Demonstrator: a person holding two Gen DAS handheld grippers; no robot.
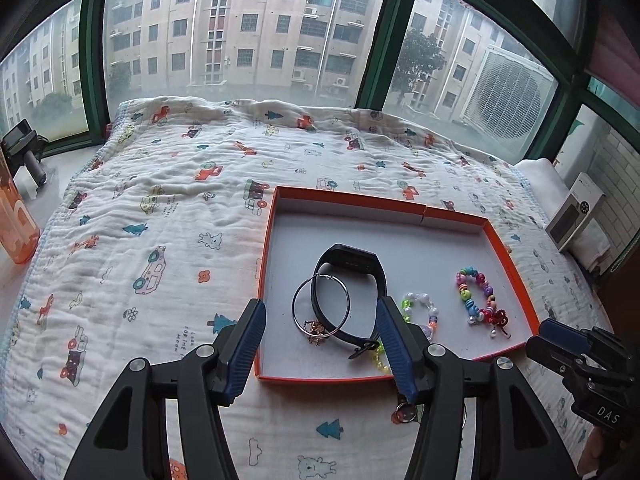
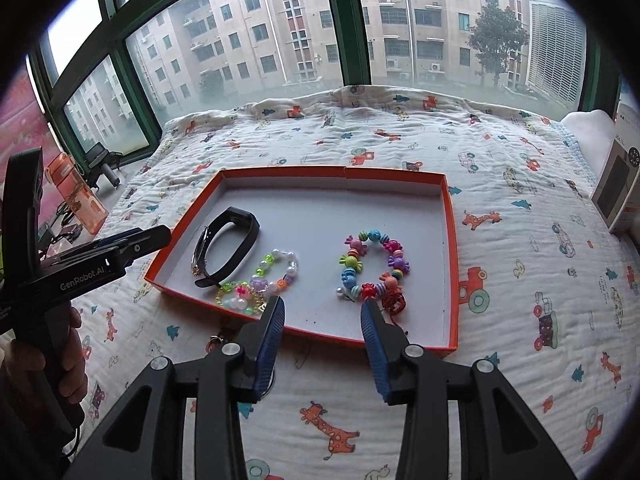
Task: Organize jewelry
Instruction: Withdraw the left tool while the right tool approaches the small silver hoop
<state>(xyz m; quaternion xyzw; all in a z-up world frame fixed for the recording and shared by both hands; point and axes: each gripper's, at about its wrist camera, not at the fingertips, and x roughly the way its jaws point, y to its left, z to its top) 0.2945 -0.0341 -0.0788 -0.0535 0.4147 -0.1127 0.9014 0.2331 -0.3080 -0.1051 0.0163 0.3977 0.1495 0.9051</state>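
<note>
An orange-rimmed shallow box (image 1: pixel 424 213) (image 2: pixel 448 216) lies on the printed blanket. In it lie a black watch band (image 1: pixel 348 258) (image 2: pixel 240 236), a silver hoop (image 1: pixel 320 304), a small gold chain (image 1: pixel 316 330), a pale bead bracelet (image 1: pixel 420 310) (image 2: pixel 276 272) and a bright bead bracelet with a red tassel (image 1: pixel 480 296) (image 2: pixel 374 264). A small round charm (image 1: pixel 404 414) lies on the blanket outside the box's near rim. My left gripper (image 1: pixel 320 312) is open and empty above the near left of the box. My right gripper (image 2: pixel 322 308) is open and empty above the near rim.
The blanket (image 1: pixel 160 208) (image 2: pixel 540 248) covers a surface below green-framed windows. An orange bottle (image 1: pixel 16 220) (image 2: pixel 76 196) and a black device (image 1: pixel 24 156) stand at the left. A white carton (image 1: pixel 576 212) (image 2: pixel 620 184) stands at the right.
</note>
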